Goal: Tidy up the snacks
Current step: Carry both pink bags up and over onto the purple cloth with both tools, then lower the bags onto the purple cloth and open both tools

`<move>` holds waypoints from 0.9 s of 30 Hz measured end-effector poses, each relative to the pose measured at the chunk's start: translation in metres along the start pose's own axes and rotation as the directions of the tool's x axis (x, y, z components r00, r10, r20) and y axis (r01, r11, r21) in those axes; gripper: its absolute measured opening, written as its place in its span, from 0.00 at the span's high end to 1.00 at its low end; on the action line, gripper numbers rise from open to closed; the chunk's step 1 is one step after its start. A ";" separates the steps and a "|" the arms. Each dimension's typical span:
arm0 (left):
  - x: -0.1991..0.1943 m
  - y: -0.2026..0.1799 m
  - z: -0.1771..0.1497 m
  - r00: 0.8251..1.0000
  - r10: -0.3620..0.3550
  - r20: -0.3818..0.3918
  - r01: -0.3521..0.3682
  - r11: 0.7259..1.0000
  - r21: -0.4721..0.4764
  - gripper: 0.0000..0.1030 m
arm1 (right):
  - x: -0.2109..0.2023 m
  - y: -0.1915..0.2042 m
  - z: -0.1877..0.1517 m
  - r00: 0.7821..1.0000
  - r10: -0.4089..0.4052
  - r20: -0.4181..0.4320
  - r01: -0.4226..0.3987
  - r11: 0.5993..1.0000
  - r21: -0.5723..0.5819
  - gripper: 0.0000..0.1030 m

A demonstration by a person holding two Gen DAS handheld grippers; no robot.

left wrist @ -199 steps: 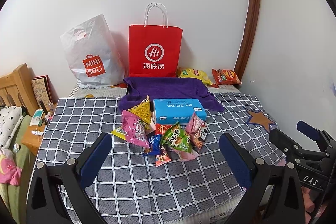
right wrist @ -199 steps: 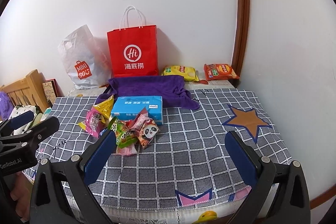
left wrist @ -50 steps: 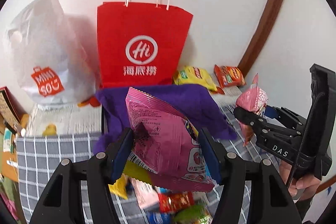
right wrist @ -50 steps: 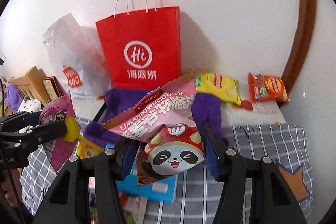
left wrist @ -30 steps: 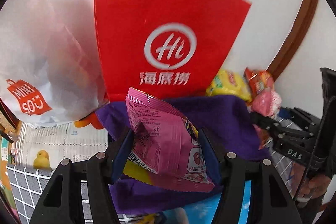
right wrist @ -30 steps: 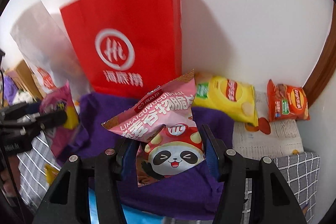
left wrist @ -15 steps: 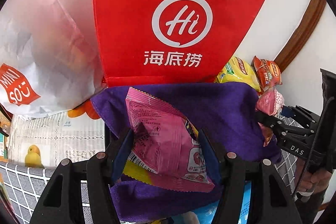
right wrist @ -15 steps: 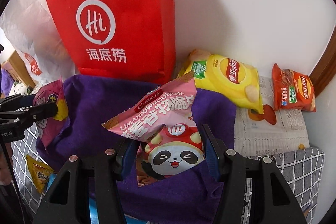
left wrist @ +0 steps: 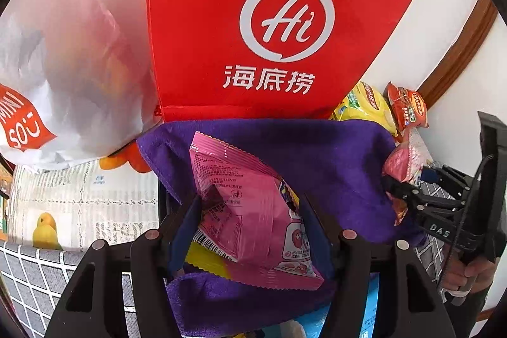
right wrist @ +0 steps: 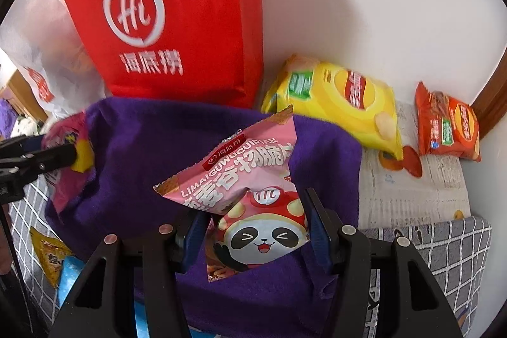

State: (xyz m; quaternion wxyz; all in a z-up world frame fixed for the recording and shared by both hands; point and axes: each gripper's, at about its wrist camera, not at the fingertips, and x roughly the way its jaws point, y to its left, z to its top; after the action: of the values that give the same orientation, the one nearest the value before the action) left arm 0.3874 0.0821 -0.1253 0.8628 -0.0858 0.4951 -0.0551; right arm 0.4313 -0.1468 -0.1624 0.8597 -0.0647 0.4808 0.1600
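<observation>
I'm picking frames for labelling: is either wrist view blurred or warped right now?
Left wrist view: sharp; the red paper bag prints crisply, though fisheye bends its edges. Right wrist view: bag logo and yellow chip packet smeared by motion, while the pink panda snack packet stays sharp.

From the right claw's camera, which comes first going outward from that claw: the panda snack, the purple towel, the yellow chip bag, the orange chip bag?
1. Panda snack: clamped in the right claw.
2. Purple towel: just beneath and behind it.
3. Yellow chip bag: past the towel's far edge, by the wall.
4. Orange chip bag: farthest right, in the corner.
</observation>
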 end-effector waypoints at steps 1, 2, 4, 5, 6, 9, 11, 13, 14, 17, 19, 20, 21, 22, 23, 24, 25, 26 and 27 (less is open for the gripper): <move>0.002 0.000 0.000 1.000 -0.004 -0.009 0.004 1.000 -0.004 0.40 | 0.003 0.000 -0.001 1.000 -0.001 -0.012 0.001 1.000 -0.002 0.45; 0.004 0.000 0.000 1.000 0.000 -0.012 0.000 1.000 -0.003 0.40 | 0.006 0.001 -0.001 1.000 -0.001 -0.021 0.001 1.000 -0.005 0.45; 0.007 -0.001 0.000 1.000 0.019 -0.021 -0.019 1.000 0.003 0.40 | 0.010 0.002 -0.003 0.999 -0.003 -0.034 0.003 1.000 -0.010 0.45; 0.009 -0.002 0.000 0.999 0.025 -0.026 -0.025 1.000 0.004 0.40 | 0.012 0.003 -0.003 0.999 -0.003 -0.040 0.003 1.000 -0.014 0.45; 0.011 -0.002 -0.001 0.999 0.024 -0.030 -0.024 1.000 0.003 0.40 | 0.013 0.004 -0.004 0.999 -0.004 -0.045 0.003 1.000 -0.018 0.45; 0.015 -0.003 -0.002 0.998 0.031 -0.045 -0.031 1.000 0.003 0.40 | 0.016 0.006 -0.005 0.999 -0.011 -0.053 0.009 1.000 -0.030 0.45; 0.017 -0.003 -0.003 0.998 0.038 -0.050 -0.038 0.999 0.003 0.40 | 0.017 0.008 -0.005 0.998 -0.013 -0.053 0.011 0.999 -0.035 0.45; 0.018 -0.004 -0.004 0.998 0.036 -0.056 -0.036 0.999 0.003 0.40 | 0.018 0.009 -0.005 0.998 -0.011 -0.058 0.009 0.999 -0.037 0.45; 0.019 -0.005 -0.003 0.998 0.034 -0.058 -0.034 0.999 0.003 0.40 | 0.019 0.009 -0.006 0.998 -0.011 -0.060 0.009 0.999 -0.038 0.45; 0.022 -0.008 -0.004 0.997 0.037 -0.065 -0.037 0.999 0.009 0.40 | 0.022 0.011 -0.007 0.998 -0.013 -0.068 0.009 0.999 -0.048 0.45; 0.025 -0.009 -0.004 0.997 0.038 -0.072 -0.037 0.999 0.011 0.40 | 0.023 0.012 -0.007 0.997 -0.018 -0.070 0.014 0.998 -0.054 0.45; 0.026 -0.009 -0.005 0.997 0.037 -0.075 -0.036 0.999 0.011 0.40 | 0.024 0.012 -0.007 0.997 -0.021 -0.070 0.017 0.998 -0.056 0.45; 0.027 -0.010 -0.005 0.996 0.038 -0.078 -0.037 0.999 0.012 0.40 | 0.025 0.013 -0.007 0.997 -0.021 -0.071 0.017 0.998 -0.058 0.45; 0.028 -0.010 -0.005 0.996 0.042 -0.083 -0.041 0.999 0.013 0.40 | 0.025 0.013 -0.008 0.997 -0.020 -0.073 0.016 0.998 -0.060 0.45; 0.029 -0.010 -0.005 0.995 0.043 -0.086 -0.042 0.999 0.012 0.40 | 0.026 0.013 -0.008 0.997 -0.021 -0.075 0.017 0.998 -0.061 0.45; 0.031 -0.010 -0.006 0.995 0.043 -0.089 -0.042 0.999 0.010 0.40 | 0.027 0.013 -0.008 0.997 -0.023 -0.077 0.018 0.998 -0.061 0.45; 0.031 -0.009 -0.006 0.995 0.042 -0.091 -0.041 0.999 0.009 0.40 | 0.027 0.013 -0.008 0.997 -0.023 -0.080 0.018 0.998 -0.061 0.44; 0.033 -0.009 -0.005 0.995 0.040 -0.095 -0.040 0.999 0.005 0.40 | 0.029 0.014 -0.008 0.996 -0.022 -0.083 0.016 0.998 -0.062 0.44; 0.035 -0.009 -0.005 0.994 0.037 -0.100 -0.037 0.999 0.001 0.40 | 0.030 0.014 -0.008 0.996 -0.020 -0.088 0.014 0.998 -0.063 0.44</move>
State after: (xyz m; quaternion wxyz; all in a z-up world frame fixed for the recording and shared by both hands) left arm 0.4006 0.0667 -0.1555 0.8377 -0.0744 0.5392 -0.0432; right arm 0.4343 -0.1296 -0.1916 0.8364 -0.1024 0.5127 0.1644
